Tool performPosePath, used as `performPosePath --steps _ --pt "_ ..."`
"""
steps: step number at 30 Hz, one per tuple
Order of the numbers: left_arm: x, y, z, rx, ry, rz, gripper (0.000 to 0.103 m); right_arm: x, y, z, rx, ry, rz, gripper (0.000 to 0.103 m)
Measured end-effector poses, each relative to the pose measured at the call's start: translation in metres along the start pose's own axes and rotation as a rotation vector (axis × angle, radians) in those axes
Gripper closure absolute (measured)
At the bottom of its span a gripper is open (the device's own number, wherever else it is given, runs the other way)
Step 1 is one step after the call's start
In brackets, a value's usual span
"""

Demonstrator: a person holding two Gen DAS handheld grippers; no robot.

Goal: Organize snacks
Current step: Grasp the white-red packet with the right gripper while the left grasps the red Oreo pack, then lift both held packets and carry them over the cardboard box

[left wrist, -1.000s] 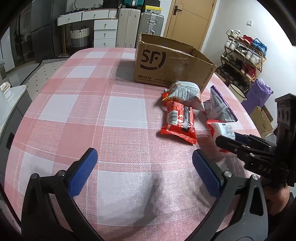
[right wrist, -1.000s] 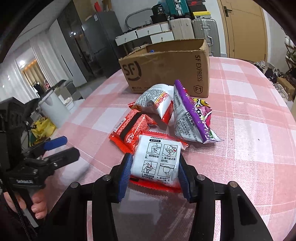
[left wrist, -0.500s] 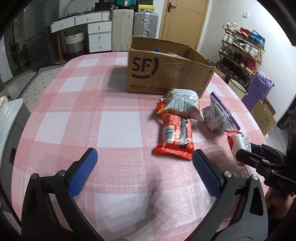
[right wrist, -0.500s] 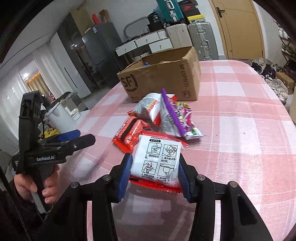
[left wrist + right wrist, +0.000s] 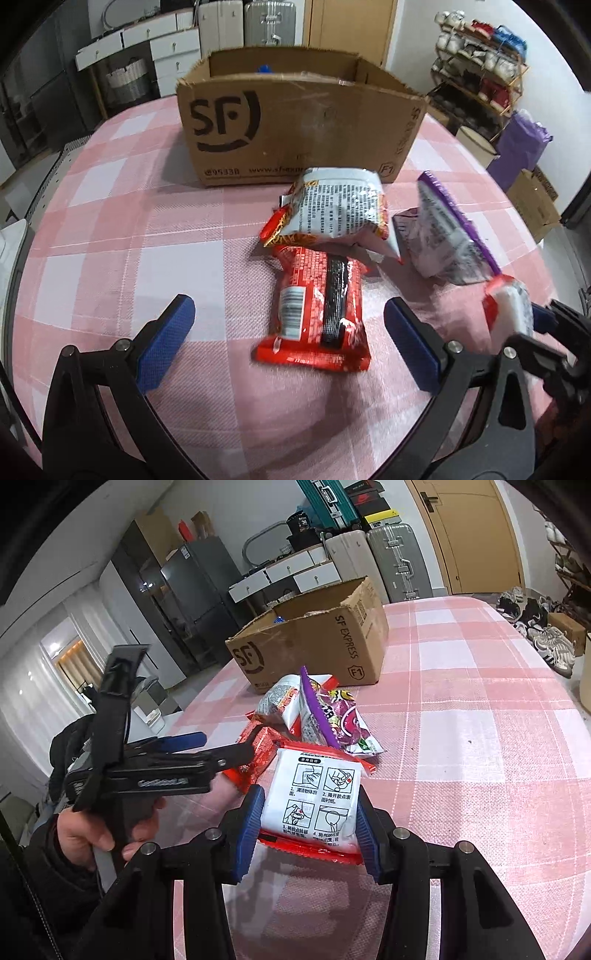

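My right gripper (image 5: 310,827) is shut on a white and red snack packet (image 5: 314,805), lifted just above the table; that packet (image 5: 511,306) shows at the right edge of the left wrist view. My left gripper (image 5: 288,339) stands open, its blue pads on either side of a red packet with a black stripe (image 5: 317,306) that lies flat on the cloth. Behind it a white and red bag (image 5: 340,210) leans over the red packet, and a purple-edged bag (image 5: 447,236) lies to the right. An open SF cardboard box (image 5: 295,122) stands further back.
The table (image 5: 480,738) has a pink and white checked cloth. A hand (image 5: 85,834) holds the left gripper's handle at the table's left edge. Suitcases, drawers and a shoe rack stand beyond the table.
My left gripper moved forward and to the right toward the snack pile, so the red packet now lies between its open fingers. The right gripper kept its hold on the white packet.
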State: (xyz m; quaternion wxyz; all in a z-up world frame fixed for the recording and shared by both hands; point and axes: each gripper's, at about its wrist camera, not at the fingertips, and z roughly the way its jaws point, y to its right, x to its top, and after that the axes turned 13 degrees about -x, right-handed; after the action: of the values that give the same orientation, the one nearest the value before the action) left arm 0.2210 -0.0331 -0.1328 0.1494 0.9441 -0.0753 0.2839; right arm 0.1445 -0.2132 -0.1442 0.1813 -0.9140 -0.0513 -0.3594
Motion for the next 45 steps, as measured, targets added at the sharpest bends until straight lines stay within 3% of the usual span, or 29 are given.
performPosePath --steps 12,15,19,21,22,25,45 --pt "0.013 0.000 0.028 0.007 -0.027 -0.010 0.002 -0.001 0.004 -0.002 0.011 0.006 0.015 0.055" --pt "0.012 -0.006 0.031 0.010 -0.030 -0.014 0.007 -0.002 0.005 -0.002 0.003 0.005 0.017 0.055" --pt "0.010 -0.012 0.037 -0.008 -0.048 -0.010 0.028 -0.003 0.005 -0.004 -0.004 0.004 0.017 0.055" --pt "0.010 -0.014 0.034 -0.023 -0.028 0.007 0.056 -0.003 0.003 -0.007 -0.009 0.007 0.014 0.055" --pt "0.011 -0.016 0.033 -0.032 -0.029 0.007 0.060 -0.003 0.003 -0.008 -0.009 0.007 0.013 0.055" --pt "0.007 -0.028 0.026 -0.081 -0.026 -0.029 0.060 -0.002 0.000 -0.012 -0.018 0.010 0.008 0.055" --pt "-0.019 -0.024 -0.057 -0.098 0.073 -0.023 0.060 0.009 -0.050 -0.040 -0.028 0.056 -0.088 0.055"
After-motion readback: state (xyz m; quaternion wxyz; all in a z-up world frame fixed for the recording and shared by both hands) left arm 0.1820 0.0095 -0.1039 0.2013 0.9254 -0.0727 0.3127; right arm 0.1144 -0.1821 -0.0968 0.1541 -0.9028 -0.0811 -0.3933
